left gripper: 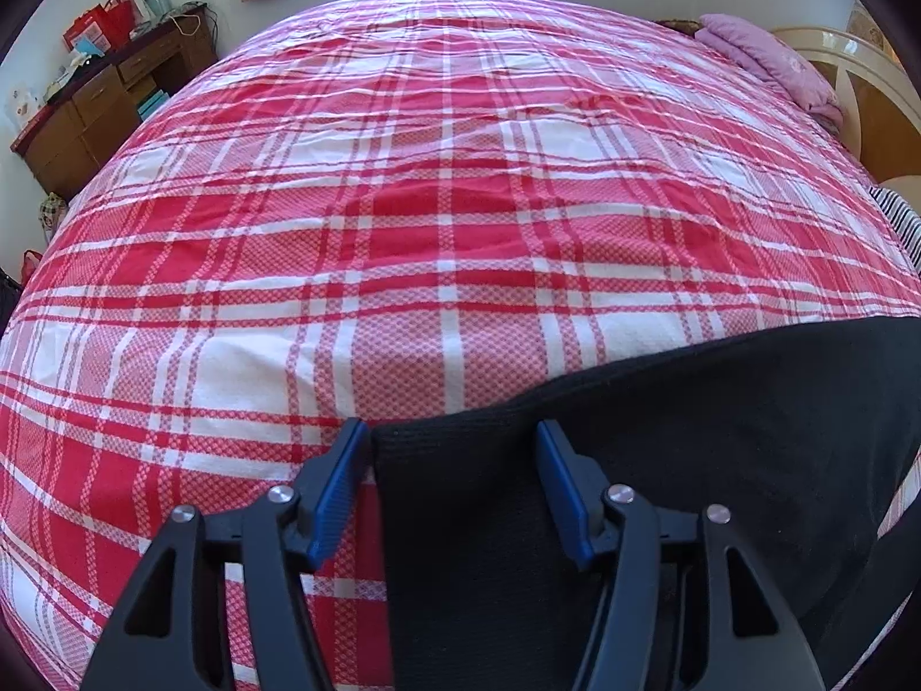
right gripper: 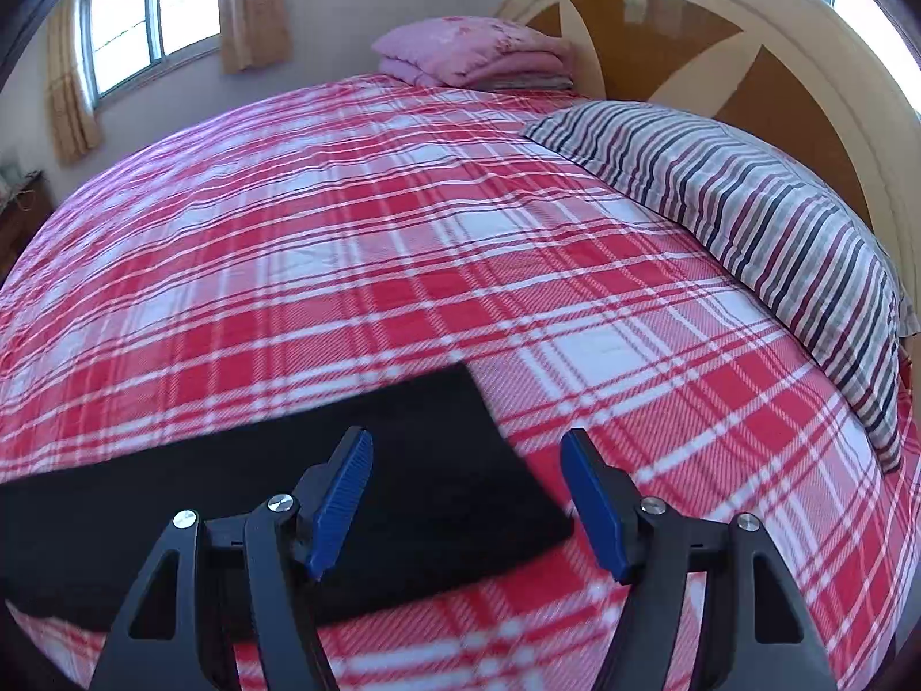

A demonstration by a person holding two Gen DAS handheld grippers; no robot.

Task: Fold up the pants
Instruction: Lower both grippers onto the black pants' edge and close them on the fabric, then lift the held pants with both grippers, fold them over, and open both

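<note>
Pants: black pants (right gripper: 322, 495) lie flat on the red plaid bedspread (left gripper: 437, 219), near its front edge, as a tidy rectangular panel.
Left gripper (left gripper: 455, 489): spread wide, holding nothing; one end of the cloth sits between the blue pads, untouched.
Right gripper (right gripper: 466, 495): spread wide, empty, over the panel's other end corner.
Progress: likely folded at least once, judging by the straight edges; a further fold may remain.
Open room: broad bare bedspread beyond the pants; striped pillow (right gripper: 765, 230) and pink folded bedding (right gripper: 466, 52) well apart, at the headboard (right gripper: 748, 29) end.
</note>
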